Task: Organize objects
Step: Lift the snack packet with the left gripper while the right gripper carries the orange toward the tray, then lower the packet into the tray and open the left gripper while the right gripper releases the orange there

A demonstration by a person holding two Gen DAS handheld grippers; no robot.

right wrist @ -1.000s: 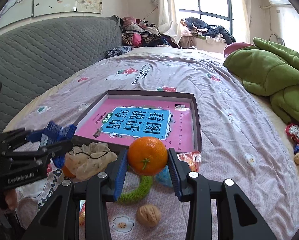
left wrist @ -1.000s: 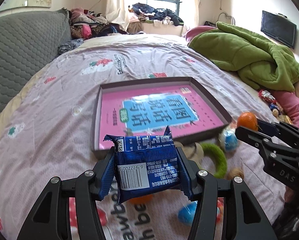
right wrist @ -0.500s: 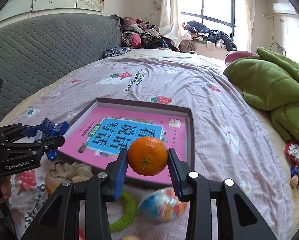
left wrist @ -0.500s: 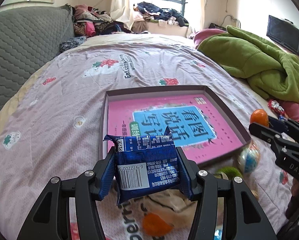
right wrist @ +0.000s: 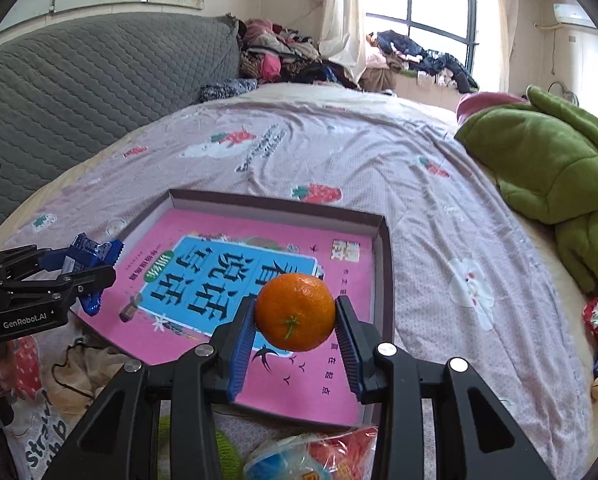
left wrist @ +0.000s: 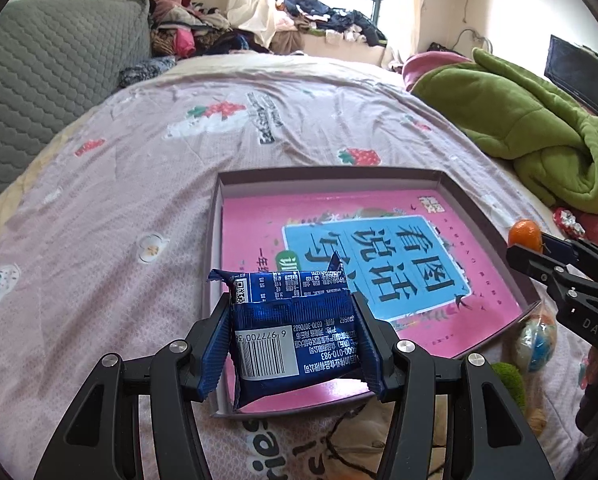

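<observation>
My left gripper (left wrist: pixel 295 344) is shut on a blue snack packet (left wrist: pixel 295 340) and holds it over the near left corner of a shallow box (left wrist: pixel 215 248) with a pink book (left wrist: pixel 259 232) lying in it. My right gripper (right wrist: pixel 295 332) is shut on an orange mandarin (right wrist: pixel 295 312) above the box's near right part (right wrist: pixel 385 248). The left gripper with the packet (right wrist: pixel 91 256) shows at the left of the right wrist view. The mandarin (left wrist: pixel 525 234) shows at the right edge of the left wrist view.
The box lies on a bed with a strawberry-print sheet (left wrist: pixel 119 184). A green blanket (left wrist: pixel 539 120) is heaped at the right. A wrapped ball (left wrist: pixel 537 344), a green ring (left wrist: pixel 509 380) and a beige cloth (right wrist: pixel 87 364) lie near the box's front edge. A grey headboard (right wrist: pixel 79 80) stands left.
Both grippers have moved forward with their loads, from the clutter in front of the box to above the box's near edge. Both grips are unchanged.
</observation>
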